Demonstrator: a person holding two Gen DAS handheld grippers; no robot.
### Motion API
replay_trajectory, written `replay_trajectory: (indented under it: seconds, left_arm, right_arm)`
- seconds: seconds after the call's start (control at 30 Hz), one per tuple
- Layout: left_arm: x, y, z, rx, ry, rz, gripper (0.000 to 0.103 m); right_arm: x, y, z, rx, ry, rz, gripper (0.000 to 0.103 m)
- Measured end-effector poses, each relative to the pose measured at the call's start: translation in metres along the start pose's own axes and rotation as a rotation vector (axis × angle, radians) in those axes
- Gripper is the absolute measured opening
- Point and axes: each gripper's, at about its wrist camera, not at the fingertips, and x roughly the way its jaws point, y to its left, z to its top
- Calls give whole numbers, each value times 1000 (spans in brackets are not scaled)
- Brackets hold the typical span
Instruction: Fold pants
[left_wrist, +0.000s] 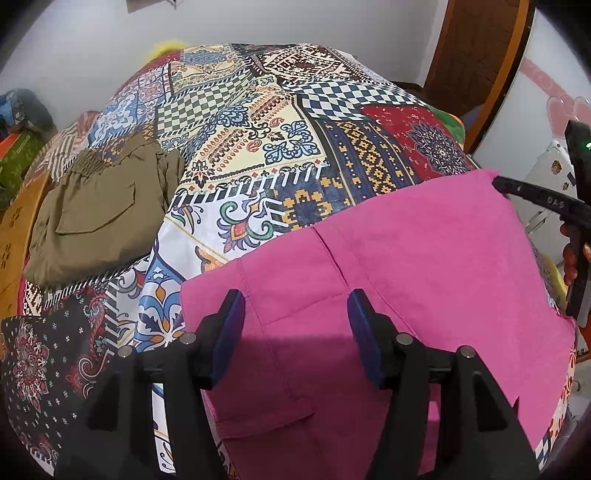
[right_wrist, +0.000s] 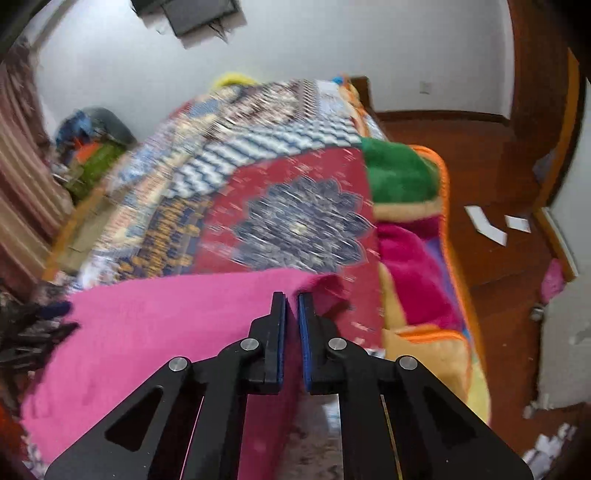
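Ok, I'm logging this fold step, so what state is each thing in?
pink pants: spread flat on the bed, far right corner pinched.
olive pants: folded, lying apart at the left.
left tongs: open over the pink cloth.
right tongs: shut on the pink pants.

right gripper (right_wrist: 291, 297) at 6 o'clock, jaws pinched on the far right corner of the pink pants (right_wrist: 155, 332). Pants spread toward 8 o'clock over the patterned bedspread (right_wrist: 295, 218). Plush blanket (right_wrist: 406, 251) at 3 o'clock. Wood floor (right_wrist: 491, 177) with white paper scraps (right_wrist: 484, 225) toward 2 o'clock. Picture blurred.
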Motion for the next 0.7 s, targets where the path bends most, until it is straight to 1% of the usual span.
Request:
replay_trajectory:
  seconds: [0.03, 0.07, 0.1, 0.17, 0.27, 0.33, 0.37, 0.4, 0.43, 0.47, 0.5, 0.53, 0.57, 0.63, 0.7]
  left_arm:
    - [-1, 1, 0, -5, 0, -1, 60]
    - [-1, 2, 0, -9, 0, -1, 60]
    - [-3, 3, -1, -14, 0, 4, 59]
    - [-9, 4, 0, -16, -10, 13, 59]
    - [-24, 8, 5, -26, -53, 20, 59]
    - [-33, 12, 11, -38, -81, 26, 59]
    - [-35, 13, 13, -45, -91, 27, 59]
    - [-37, 14, 15, -51, -96, 23, 55]
    - [-37, 16, 18, -57, -95, 8, 47]
    - [-36, 16, 20, -58, -88, -4, 43]
    - [-33, 16, 22, -55, -76, -14, 35]
    - [-28, 15, 23, -46, -62, -18, 32]
    - [-23, 13, 23, -32, -47, -18, 32]
    - [-8, 10, 21, -15, -4, -14, 32]
    - [3, 14, 18, -22, 24, -8, 32]
  right_arm:
    - [-1, -5, -1, -12, 4, -70, 6]
    - [-5, -10, -1, -4, 1, -94, 7]
    - [-11, -16, -1, 12, -8, -82, 7]
    - [-31, -18, -2, 24, -41, -28, 7]
    - [-50, 6, -1, -75, -68, -3, 7]
    - [-52, 24, 2, -107, -59, 67, 11]
    - [-50, 34, 3, -114, -52, 110, 13]
    - [-46, 46, 5, -122, -41, 160, 14]
    - [-41, 55, 7, -130, -29, 189, 15]
    - [-33, 67, 8, -145, -7, 223, 15]
    - [-23, 79, 8, -162, 19, 249, 15]
    - [-14, 88, 6, -180, 45, 265, 15]
    - [-5, 96, 4, -202, 75, 268, 15]
    - [17, 102, 0, -243, 134, 227, 15]
    - [28, 94, -3, -237, 164, 231, 15]
